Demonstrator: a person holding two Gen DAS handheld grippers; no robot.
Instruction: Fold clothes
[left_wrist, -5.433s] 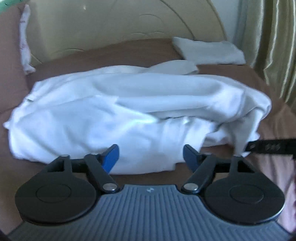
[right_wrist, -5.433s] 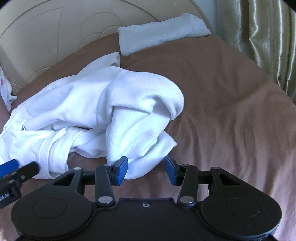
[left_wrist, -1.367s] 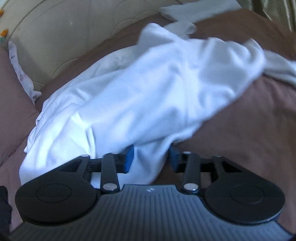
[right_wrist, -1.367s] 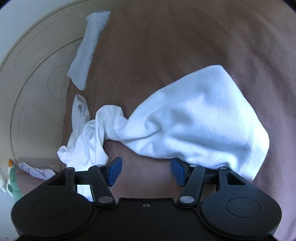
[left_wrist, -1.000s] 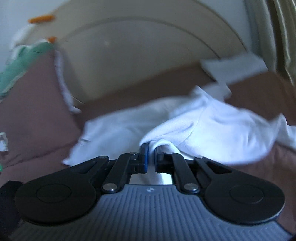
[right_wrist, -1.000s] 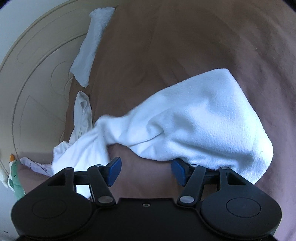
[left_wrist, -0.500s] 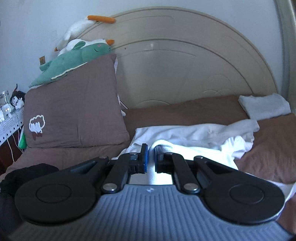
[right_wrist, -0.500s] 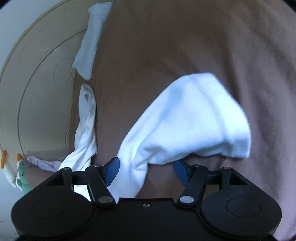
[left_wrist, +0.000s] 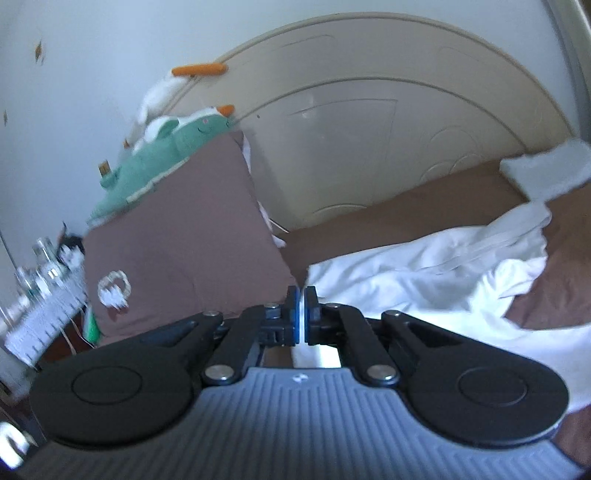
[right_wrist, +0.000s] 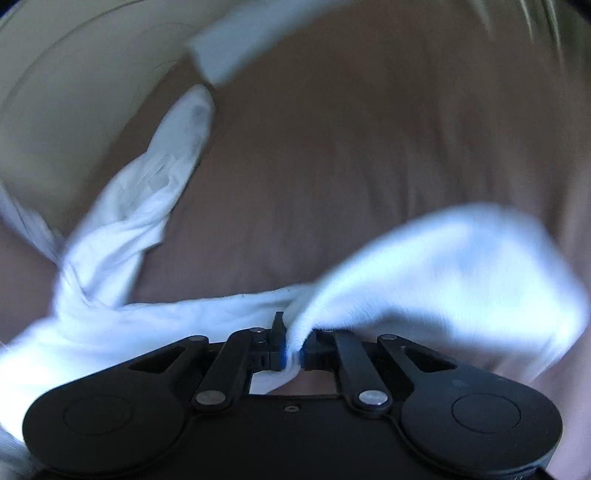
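Observation:
A white garment (left_wrist: 424, 269) lies crumpled on the brown bed sheet (left_wrist: 388, 210). My left gripper (left_wrist: 302, 306) is shut on a thin edge of it, and the cloth trails off to the right. In the right wrist view the same white garment (right_wrist: 461, 266) stretches across the sheet, twisted at the left. My right gripper (right_wrist: 293, 343) is shut on a bunched fold of it, with white cloth pinched between the blue pads. That view is blurred by motion.
A brown pillow (left_wrist: 177, 243) leans against the cream headboard (left_wrist: 369, 122) with a green plush toy (left_wrist: 162, 155) on top. A folded white towel (left_wrist: 546, 170) lies at the far right of the bed. A cluttered bedside stand (left_wrist: 40, 291) is at the left.
My right gripper has closed on the garment's fold and has risen and rolled. My left gripper, still shut on the cloth, has lifted and tilted up, bringing the pillow and headboard into view.

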